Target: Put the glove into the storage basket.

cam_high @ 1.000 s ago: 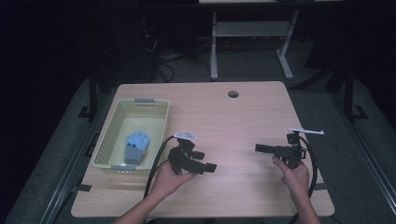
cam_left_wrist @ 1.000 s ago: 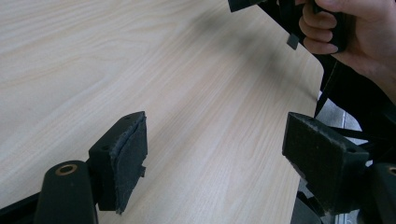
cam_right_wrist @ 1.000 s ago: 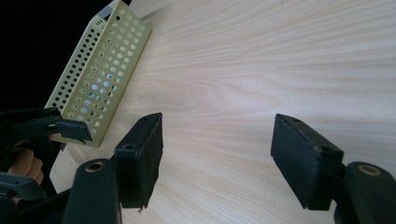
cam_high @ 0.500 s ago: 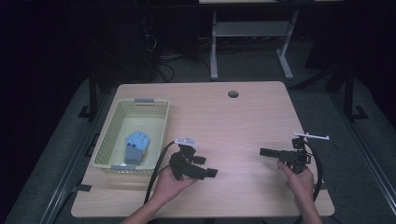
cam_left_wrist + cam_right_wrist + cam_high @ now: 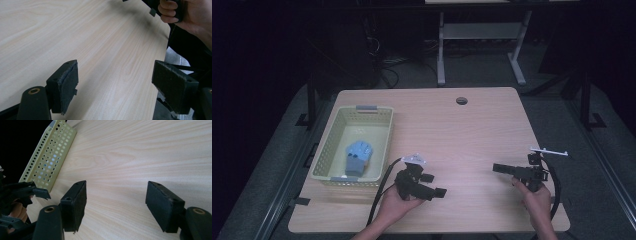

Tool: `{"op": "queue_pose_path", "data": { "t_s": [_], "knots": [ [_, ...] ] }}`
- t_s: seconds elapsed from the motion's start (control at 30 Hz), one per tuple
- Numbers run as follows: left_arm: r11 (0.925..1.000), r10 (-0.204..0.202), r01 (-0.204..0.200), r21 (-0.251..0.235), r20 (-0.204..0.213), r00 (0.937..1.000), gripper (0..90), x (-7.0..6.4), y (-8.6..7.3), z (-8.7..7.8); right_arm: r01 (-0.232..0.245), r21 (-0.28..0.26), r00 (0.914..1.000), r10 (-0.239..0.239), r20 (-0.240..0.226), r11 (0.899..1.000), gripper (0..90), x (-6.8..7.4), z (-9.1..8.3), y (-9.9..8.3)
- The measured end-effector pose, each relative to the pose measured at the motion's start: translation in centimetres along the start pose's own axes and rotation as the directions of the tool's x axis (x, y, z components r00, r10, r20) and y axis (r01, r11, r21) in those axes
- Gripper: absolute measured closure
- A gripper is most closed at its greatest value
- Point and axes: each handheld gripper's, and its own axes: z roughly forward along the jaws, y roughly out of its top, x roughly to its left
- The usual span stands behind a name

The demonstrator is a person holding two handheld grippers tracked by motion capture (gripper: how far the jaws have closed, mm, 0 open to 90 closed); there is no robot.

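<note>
Left gripper (image 5: 438,191): held low over the wooden table (image 5: 472,130) at about 6 o'clock in the high view, pointed toward 3 o'clock. Jaws spread wide, nothing between them but bare wood grain in the left gripper view (image 5: 113,85); dark felt pads (image 5: 69,86) empty. Grey plate on top, cable trailing back toward 7 o'clock. Gripped from below by the left hand (image 5: 396,205).

Right gripper (image 5: 498,168): at about 4 o'clock on the table, pointed toward 9 o'clock, facing the left one, the two well apart. Jaws likewise wide open in the right gripper view (image 5: 116,202), holding and touching nothing, only tabletop showing in the gap. Held by the right hand (image 5: 537,200), seen also at 1 o'clock in the left gripper view.

Pale green perforated basket (image 5: 379,145) at 9 o'clock on the table, just beside the left gripper; its holed side wall seen at 10 o'clock in the right gripper view (image 5: 45,160). Inside, toward the near end, a light blue object (image 5: 358,152) on a grey piece, too small to make out further. Small round hole (image 5: 461,100) in the tabletop at 12 o'clock.

No brand, label or legible writing found on grippers, basket or table.
</note>
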Motion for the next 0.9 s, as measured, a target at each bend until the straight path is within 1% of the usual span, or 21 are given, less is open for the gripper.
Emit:
{"op": "queue_pose_path", "data": {
  "t_s": [0.17,0.43,0.47,0.5,0.53,0.57,0.67,0.7,0.77,0.87,0.9],
  "knots": [
    [1.0000,0.003,-0.003,0.006,0.004,1.0000,21.0,-0.1,-0.6,0.4,0.019,0.004,0.9998,-0.019,-0.001,1.000,33.0,0.2,0.0,-0.4],
    [1.0000,-0.005,0.005,-0.004,0.010,0.9999,21.0,0.0,-1.5,0.4,0.022,0.018,0.9998,-0.022,-0.005,1.000,32.7,0.3,-0.3,-1.2],
    [1.0000,-0.004,0.004,-0.006,0.008,1.0000,21.0,0.0,-1.7,0.3,0.025,0.016,0.9996,-0.025,-0.008,1.000,32.6,0.2,-0.3,-1.3],
    [1.0000,0.003,-0.003,-0.007,0.010,0.9999,21.0,0.0,-1.8,0.3,0.018,0.015,0.9998,-0.017,-0.010,1.000,32.6,0.2,-0.3,-1.4],
    [1.0000,-0.002,0.002,-0.006,0.012,0.9999,21.0,0.0,-1.9,0.3,0.022,0.014,0.9997,-0.022,-0.012,1.000,32.6,0.2,-0.3,-1.4],
    [1.0000,0.005,-0.004,-0.006,0.013,0.9999,21.0,0.0,-2.0,0.3,0.025,0.013,0.9996,-0.024,-0.012,1.000,32.6,0.1,-0.3,-1.6],
    [0.9999,0.000,0.000,-0.011,0.015,0.9999,21.0,-0.1,-2.3,0.4,0.027,0.008,0.9996,-0.027,-0.011,1.000,32.6,0.1,-0.3,-1.7],
    [1.0000,0.007,-0.007,-0.005,0.016,0.9998,21.0,0.0,-2.4,0.4,0.022,0.008,0.9997,-0.022,-0.012,1.000,32.5,0.1,-0.4,-1.8],
    [0.9999,0.007,-0.007,-0.011,0.018,0.9998,21.0,-0.1,-2.6,0.4,0.021,0.007,0.9997,-0.021,-0.014,1.000,32.2,0.1,-0.4,-1.9],
    [0.9998,0.013,-0.012,-0.015,0.021,0.9997,21.0,-0.2,-2.7,0.3,0.010,-0.009,0.9993,-0.010,-0.035,1.000,32.0,0.1,-0.4,-2.2],
    [0.9996,0.015,-0.014,-0.022,0.023,0.9996,21.0,-0.3,-2.7,0.2,0.014,-0.013,0.9992,-0.014,-0.038,1.000,31.8,0.1,-0.4,-2.2]
  ]
}}
